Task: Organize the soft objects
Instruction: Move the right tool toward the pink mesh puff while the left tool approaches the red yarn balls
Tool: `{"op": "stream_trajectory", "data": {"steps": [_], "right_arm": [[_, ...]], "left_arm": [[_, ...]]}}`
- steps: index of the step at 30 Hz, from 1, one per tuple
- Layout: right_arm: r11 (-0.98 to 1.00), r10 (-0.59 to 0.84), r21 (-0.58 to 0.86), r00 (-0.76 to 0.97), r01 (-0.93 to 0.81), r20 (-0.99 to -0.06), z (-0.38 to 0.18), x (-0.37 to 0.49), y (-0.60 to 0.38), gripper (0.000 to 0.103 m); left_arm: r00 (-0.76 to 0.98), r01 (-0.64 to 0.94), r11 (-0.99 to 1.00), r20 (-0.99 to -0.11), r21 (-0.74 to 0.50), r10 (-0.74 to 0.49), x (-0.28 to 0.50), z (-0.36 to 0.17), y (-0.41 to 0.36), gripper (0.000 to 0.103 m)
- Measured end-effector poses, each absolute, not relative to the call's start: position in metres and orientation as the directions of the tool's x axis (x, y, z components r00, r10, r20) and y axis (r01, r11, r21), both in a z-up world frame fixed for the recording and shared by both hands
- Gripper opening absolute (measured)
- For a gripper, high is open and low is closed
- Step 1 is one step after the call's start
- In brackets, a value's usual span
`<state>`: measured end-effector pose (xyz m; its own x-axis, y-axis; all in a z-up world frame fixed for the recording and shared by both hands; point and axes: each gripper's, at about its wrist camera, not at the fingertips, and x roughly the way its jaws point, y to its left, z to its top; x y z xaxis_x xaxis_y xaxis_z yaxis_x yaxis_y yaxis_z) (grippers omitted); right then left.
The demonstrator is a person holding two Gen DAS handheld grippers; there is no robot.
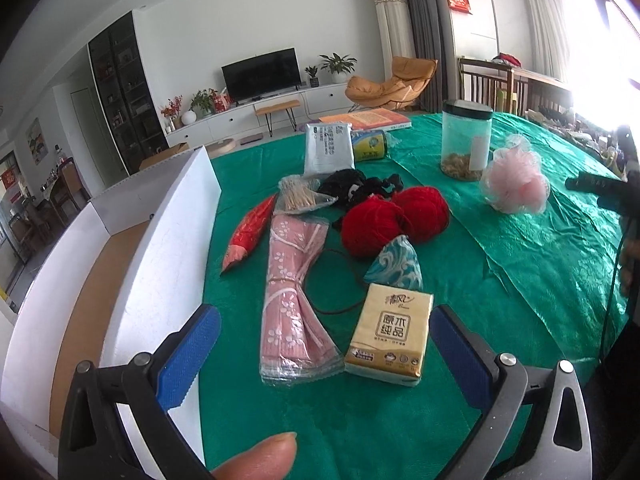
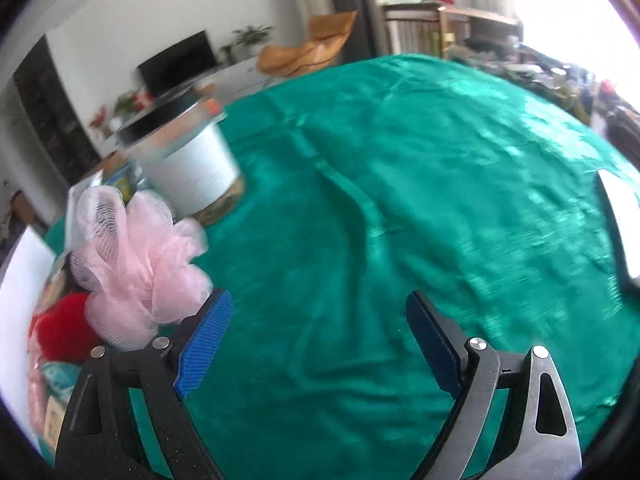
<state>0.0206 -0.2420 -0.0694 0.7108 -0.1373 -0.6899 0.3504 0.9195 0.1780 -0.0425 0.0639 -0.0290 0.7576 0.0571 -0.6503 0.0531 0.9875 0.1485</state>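
Directly ahead of the left hand-held gripper lies the tan plastic-wrapped tissue pack, flat on the green cloth-covered table, its long axis running away from the camera and roughly in line with the fingers; the pack sits between the two blue pads, which stand wide apart and hold nothing, nearer the right pad than the left. Just beside it on the left, touching or nearly so, is the pink flowered cloth in clear wrap, lying the same way. Beyond are two red yarn balls and a small teal patterned pouch. The left hand-held gripper is plainly the nearer one, I judge; the right hand-held gripper, also spread and empty, faces bare cloth with only the pink mesh bath puff close at its left finger. A white-walled cardboard box stands open at the table's left edge, close by, with clear room between.
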Motion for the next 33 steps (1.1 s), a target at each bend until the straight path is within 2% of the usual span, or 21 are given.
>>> {"op": "stream_trajectory", "data": {"steps": [4,9,13,27,33], "right_arm": [[0.928,-0.140,0.179,0.750,0.327,-0.647,-0.053,-0.011,-0.267,0.090],[0.952,-0.016,0.209,0.719,0.223,-0.695,-0.067,-0.011,-0.237,0.090],[0.972,0.002,0.165,0.700,0.165,-0.714,-0.073,-0.007,-0.221,0.090],[0.955,-0.003,0.198,0.675,0.221,-0.738,-0.081,-0.006,-0.236,0.090],[0.952,0.004,0.208,0.673,0.223,-0.740,-0.081,-0.005,-0.237,0.090]], "left_arm": [[0.721,0.119,0.986,-0.693,0.117,-0.005,-0.045,-0.044,0.053,0.103],[0.666,0.168,0.982,-0.745,0.081,-0.052,-0.043,-0.063,0.044,0.103],[0.639,0.186,0.980,-0.767,0.076,-0.062,-0.040,-0.073,0.039,0.103],[0.562,0.151,0.987,-0.825,0.045,-0.048,0.004,-0.090,0.037,0.103],[0.575,0.157,0.983,-0.818,0.090,-0.017,0.029,-0.093,0.028,0.103]]}}
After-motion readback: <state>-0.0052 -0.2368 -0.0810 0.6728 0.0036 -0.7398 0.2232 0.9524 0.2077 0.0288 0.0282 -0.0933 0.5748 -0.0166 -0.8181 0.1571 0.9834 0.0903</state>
